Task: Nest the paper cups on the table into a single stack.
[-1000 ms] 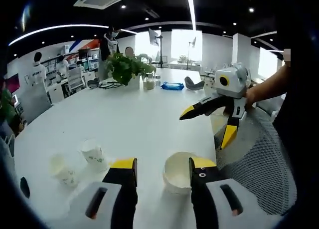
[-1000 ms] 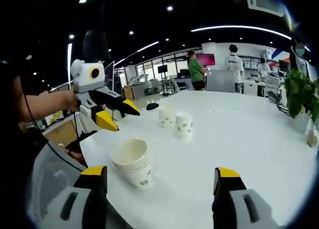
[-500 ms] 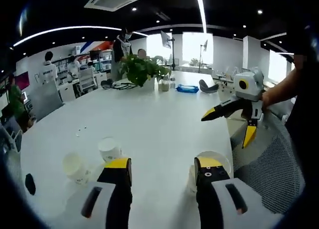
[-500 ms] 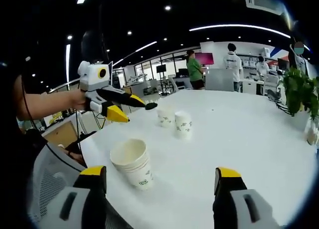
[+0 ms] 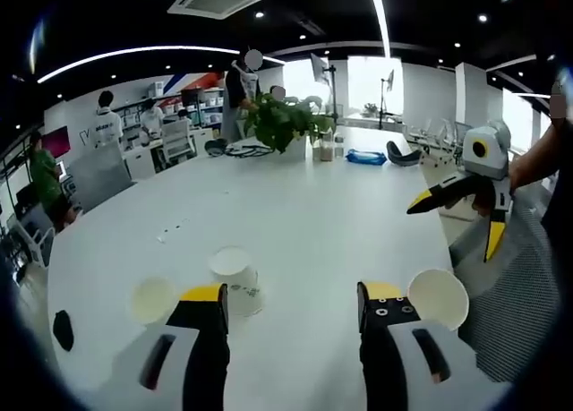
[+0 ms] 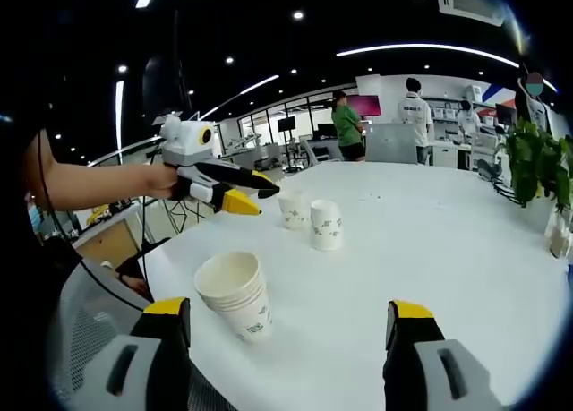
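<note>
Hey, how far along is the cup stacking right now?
Partly done: a stack of nested cups stands near the table edge. Nothing is in hand; the left hand-held gripper hovers open near the two single cups, which are left to add.

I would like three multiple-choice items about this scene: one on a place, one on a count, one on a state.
1. Where does the nested stack of white paper cups stand?
A. near the table's edge
B. beside the potted green plant
C. on a chair

2. How many single white paper cups stand apart from the stack?
A. none
B. two
C. five

3. How are the right gripper's jaws?
A. shut on a cup
B. wide apart, holding nothing
C. shut on the plant

Answers: 1 A, the stack sits by the white table rim nearest the right gripper; 2 B, one cup and another cup stand side by side farther off; 3 B, bare table shows between the yellow tips.
</note>
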